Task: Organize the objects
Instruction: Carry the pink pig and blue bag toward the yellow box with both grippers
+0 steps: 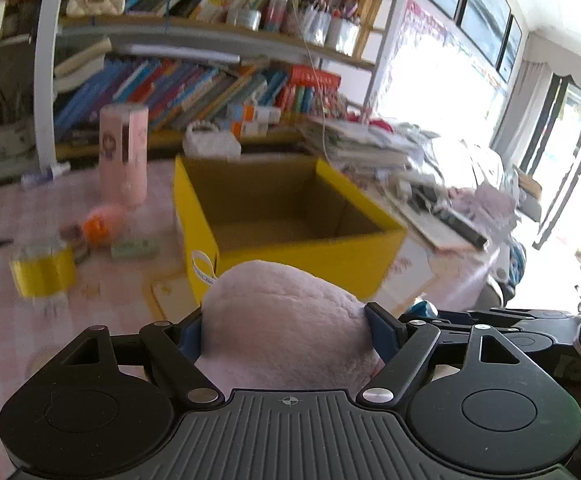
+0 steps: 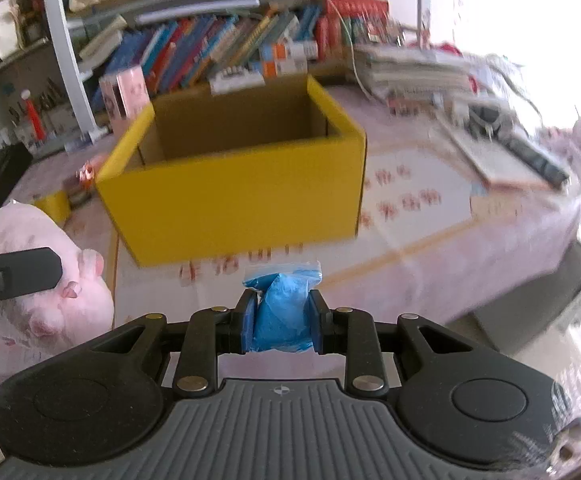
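Observation:
My left gripper [image 1: 288,324] is shut on a pink plush pig [image 1: 286,324], held just in front of the open yellow cardboard box [image 1: 310,258]. The pig also shows at the left of the right wrist view [image 2: 34,280], with a left finger [image 2: 18,272] across it. My right gripper [image 2: 283,322] is shut on a blue plastic packet [image 2: 284,316], above the tablecloth just before the box's front wall [image 2: 234,204]. The box interior looks empty.
Left of the box lie a yellow tape roll [image 1: 42,270], an orange toy [image 1: 100,226], a small green box [image 1: 134,248] and a tall pink canister [image 1: 123,154]. Bookshelves [image 1: 194,88] stand behind. Stacked papers and books [image 2: 418,68] crowd the right side.

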A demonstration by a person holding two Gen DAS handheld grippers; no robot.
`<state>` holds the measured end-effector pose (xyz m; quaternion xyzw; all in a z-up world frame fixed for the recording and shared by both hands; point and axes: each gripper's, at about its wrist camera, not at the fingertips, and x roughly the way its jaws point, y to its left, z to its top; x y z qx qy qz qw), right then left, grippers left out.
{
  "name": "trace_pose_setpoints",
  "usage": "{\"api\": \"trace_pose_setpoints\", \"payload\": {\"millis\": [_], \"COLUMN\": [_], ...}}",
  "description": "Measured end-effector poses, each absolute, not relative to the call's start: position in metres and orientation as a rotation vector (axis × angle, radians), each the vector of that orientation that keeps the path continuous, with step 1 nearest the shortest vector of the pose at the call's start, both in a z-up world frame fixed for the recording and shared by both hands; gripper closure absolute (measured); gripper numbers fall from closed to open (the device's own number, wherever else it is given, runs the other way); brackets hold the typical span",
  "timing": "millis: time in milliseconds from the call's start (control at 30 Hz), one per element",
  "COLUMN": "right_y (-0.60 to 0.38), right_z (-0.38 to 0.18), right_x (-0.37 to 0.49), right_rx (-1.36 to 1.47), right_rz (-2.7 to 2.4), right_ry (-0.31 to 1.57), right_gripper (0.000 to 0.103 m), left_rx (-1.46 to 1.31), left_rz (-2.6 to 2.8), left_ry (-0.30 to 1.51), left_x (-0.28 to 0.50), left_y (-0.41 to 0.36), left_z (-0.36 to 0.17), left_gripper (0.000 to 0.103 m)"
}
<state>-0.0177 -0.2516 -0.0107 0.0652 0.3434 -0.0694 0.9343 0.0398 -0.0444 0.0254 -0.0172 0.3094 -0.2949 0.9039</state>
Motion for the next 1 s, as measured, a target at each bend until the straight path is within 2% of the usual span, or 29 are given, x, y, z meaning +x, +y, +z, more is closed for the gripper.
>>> {"api": "trace_pose_setpoints", "payload": {"millis": [267,467,1000], "right_y": [-0.278,-0.301,-0.298], "right_z": [0.027,0.039,0.011], "right_x": [0.043,0.092,0.200], "right_rx": [0.110,0.099,-0.061], "right_rz": [-0.103,-0.062,0.174], "right_ry": [0.576,0.547,0.681], "right_gripper": [0.078,0.078,0.078], "left_rx": [-0.004,0.009,0.108], "left_rz": [-0.565,-0.518,-0.439], "left_ry": [0.527,0.531,0.654], "left_x": [0.084,0.116,0.165], "left_y": [-0.071,-0.092,-0.136], "left_z": [0.047,0.044,0.003], "left_gripper": [0.022,0.022,0.022]}}
